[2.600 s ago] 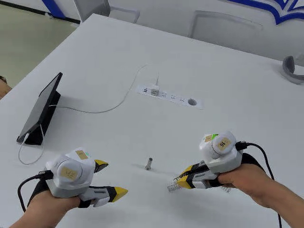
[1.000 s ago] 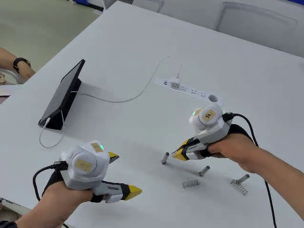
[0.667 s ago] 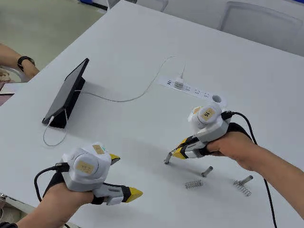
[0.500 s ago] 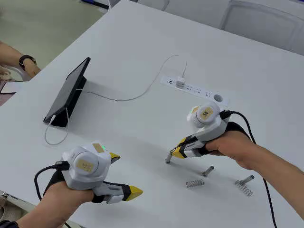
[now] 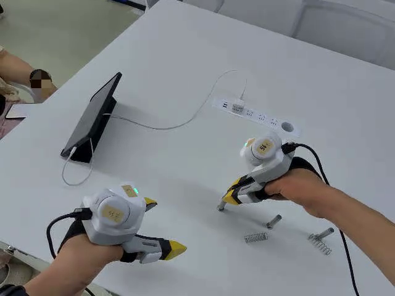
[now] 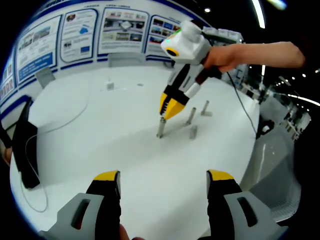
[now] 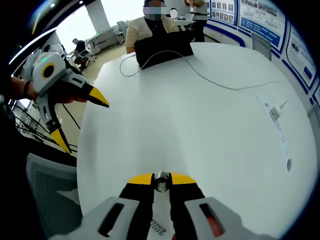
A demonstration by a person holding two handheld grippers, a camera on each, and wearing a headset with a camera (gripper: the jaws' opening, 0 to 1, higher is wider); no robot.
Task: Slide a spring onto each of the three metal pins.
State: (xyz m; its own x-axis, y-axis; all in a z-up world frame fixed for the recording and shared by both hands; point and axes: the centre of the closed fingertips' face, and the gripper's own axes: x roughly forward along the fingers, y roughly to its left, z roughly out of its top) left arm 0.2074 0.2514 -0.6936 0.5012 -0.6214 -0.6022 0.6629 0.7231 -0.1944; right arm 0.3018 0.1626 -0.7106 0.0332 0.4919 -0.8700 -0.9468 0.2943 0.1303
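My right gripper [image 5: 231,197] is shut on the top of a short metal pin [image 5: 221,206], whose lower end touches the white table; the pin's end [image 7: 161,181] shows between its yellow tips [image 7: 161,178]. The left gripper view has this gripper [image 6: 171,106] over the same pin [image 6: 160,127]. Two more pins [image 5: 273,221] [image 5: 322,234] lie to the right. One spring [image 5: 255,237] lies in front of them and another [image 5: 320,245] beside the far-right pin. My left gripper [image 5: 163,226] hovers open and holds nothing at the near left, jaws [image 6: 163,176] wide apart.
A tablet [image 5: 92,118] on a stand is at the left, its white cable [image 5: 166,126] running to a power strip [image 5: 256,114] at the back. The right gripper's black cable [image 5: 330,185] trails over the table. A person sits beyond the tablet [image 7: 165,52].
My right gripper set a spring down, moved left to the standing pin and shut on its top. The left gripper stayed open in place. The head camera shifted.
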